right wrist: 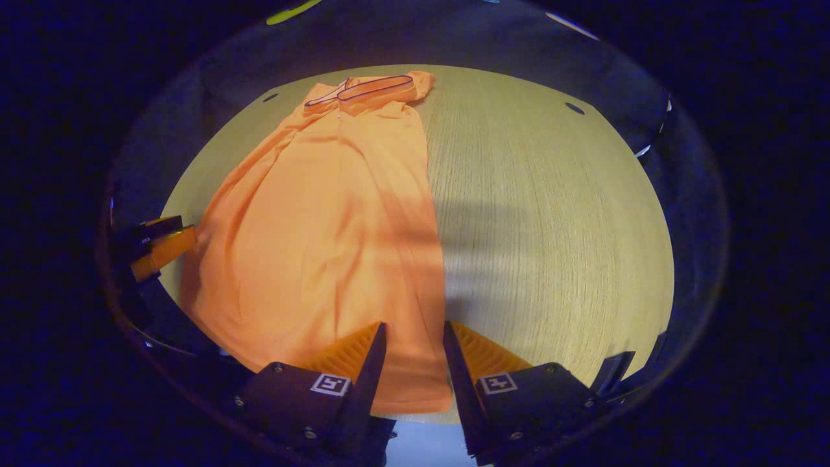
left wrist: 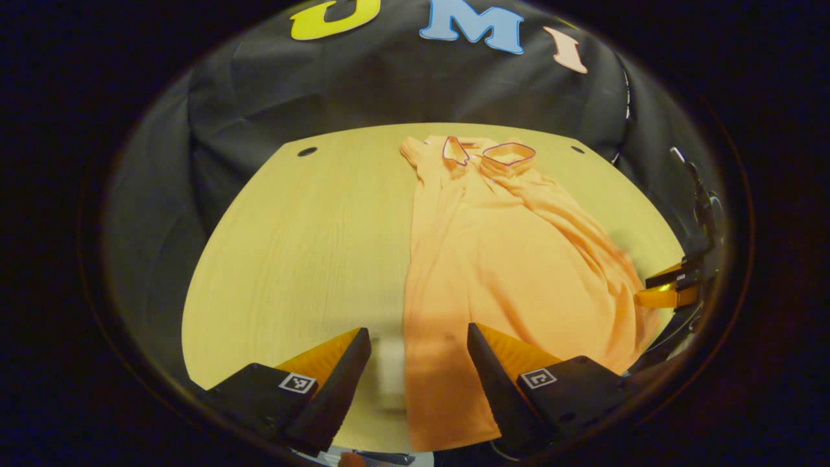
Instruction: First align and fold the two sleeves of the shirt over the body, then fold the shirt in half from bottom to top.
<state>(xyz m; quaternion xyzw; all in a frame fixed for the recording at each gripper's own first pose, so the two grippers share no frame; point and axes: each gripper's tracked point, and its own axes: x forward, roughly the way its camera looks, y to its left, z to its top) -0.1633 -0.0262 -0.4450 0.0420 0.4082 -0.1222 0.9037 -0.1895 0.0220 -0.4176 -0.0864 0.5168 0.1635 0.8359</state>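
L to R: left gripper [left wrist: 418, 340] sits low over the near edge of the desk [left wrist: 305, 246], fingers apart w/ nothing between them but the shirt's left edge and bare wood; not touching cloth as far as I can tell. The shirt [left wrist: 493, 259] lies lengthwise on the desk, collar [left wrist: 493, 154] at the far end, hem toward the person; already narrowed to a long strip, so sleeves look folded in over the body, tho the right side is bunched w/ diagonal ridges. Right gripper [right wrist: 412, 337] hovers at the hem [right wrist: 402, 383] near the strip's right edge, fingers apart, straddling that edge w/o pinching it; in the left gripper view the right gripper peeks in at the far right, just beside the cloth.

Judgement: sleeve stage seems done; next is likely the bottom-to-top fold, both hem corners to be gripped.

Risks: fingers may pinch only the top layer, so the tucked sleeve slides out on lift; uneven grip heights btw the two sides would skew the fold and leave hem off the collar line; the bunched right side could drag and carry wrinkles into the fold; hem overhangs the near desk edge a little, so fingers could catch the desk lip instead of cloth.
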